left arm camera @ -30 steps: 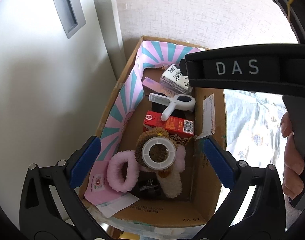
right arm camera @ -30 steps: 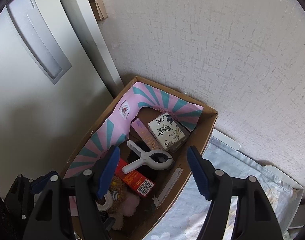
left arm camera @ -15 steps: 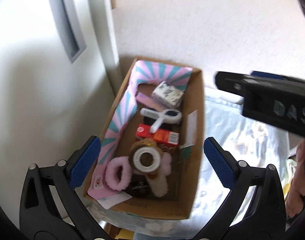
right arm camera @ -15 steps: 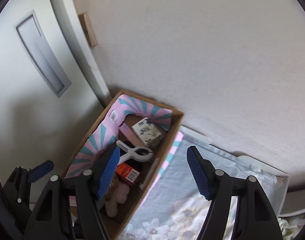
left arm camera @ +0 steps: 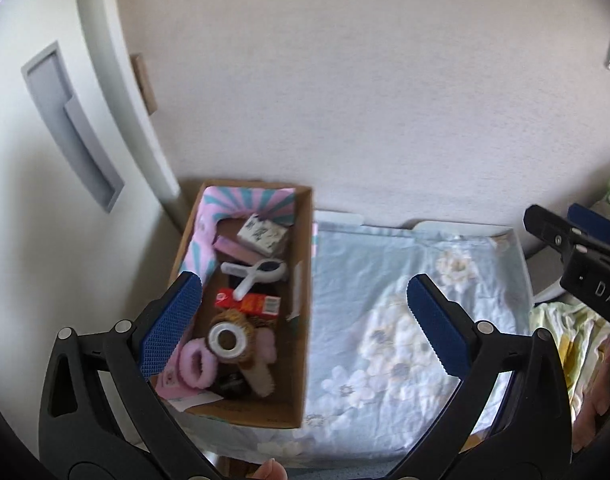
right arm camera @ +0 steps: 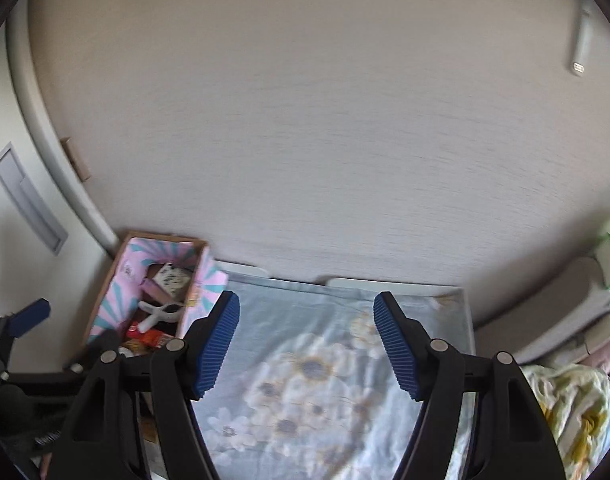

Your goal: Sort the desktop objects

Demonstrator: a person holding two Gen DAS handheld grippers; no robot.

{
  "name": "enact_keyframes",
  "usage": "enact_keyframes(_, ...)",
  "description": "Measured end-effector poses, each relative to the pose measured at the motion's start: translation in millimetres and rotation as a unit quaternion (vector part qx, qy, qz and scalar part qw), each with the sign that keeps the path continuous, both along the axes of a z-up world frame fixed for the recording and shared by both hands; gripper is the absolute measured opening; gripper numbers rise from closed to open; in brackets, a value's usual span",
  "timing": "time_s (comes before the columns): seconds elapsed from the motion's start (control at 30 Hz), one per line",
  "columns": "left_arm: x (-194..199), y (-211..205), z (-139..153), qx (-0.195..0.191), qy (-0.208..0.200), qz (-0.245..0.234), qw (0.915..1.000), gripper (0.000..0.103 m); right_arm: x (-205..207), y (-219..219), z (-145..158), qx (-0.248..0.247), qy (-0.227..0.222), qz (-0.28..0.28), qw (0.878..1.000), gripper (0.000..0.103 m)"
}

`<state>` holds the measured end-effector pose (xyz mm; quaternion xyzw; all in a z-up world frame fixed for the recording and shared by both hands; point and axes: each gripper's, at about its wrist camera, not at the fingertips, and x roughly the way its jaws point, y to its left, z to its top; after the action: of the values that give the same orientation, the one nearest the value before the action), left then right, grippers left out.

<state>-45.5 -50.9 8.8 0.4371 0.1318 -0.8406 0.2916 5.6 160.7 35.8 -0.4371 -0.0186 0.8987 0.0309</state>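
Box (left arm camera: 301, 308) beneath left claw (left arm camera: 301, 320)

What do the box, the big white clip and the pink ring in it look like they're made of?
Box: brown corrugated cardboard, matte, raw cut edges.
White clip: likely hard plastic, smooth with slight sheen.
Pink ring: fuzzy plush fabric, probably a scrunchie; soft, blurred outline.

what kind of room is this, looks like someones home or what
Likely a home, perhaps a bedroom: a floral cloth covers the surface, a cardboard box of household odds and ends sits beside it, and crumpled bedding lies to the right.
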Motion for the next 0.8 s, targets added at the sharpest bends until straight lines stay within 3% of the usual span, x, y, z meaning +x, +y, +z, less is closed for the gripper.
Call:
enact_keyframes(0.37,-6.8,44.8,9.7,-0.03,-0.008,-0.027,0.9991,0.103,51.5,54.9,0.0,-0.021,0.009,-0.071,0.997,0.066)
enact_keyframes(0.8,8.3,52.0,9.1,-0.035,-0.009,-0.016,0.9992,0.103,65.0,68.2,-3.5,-0.02,0.004,-0.074,0.997,0.066)
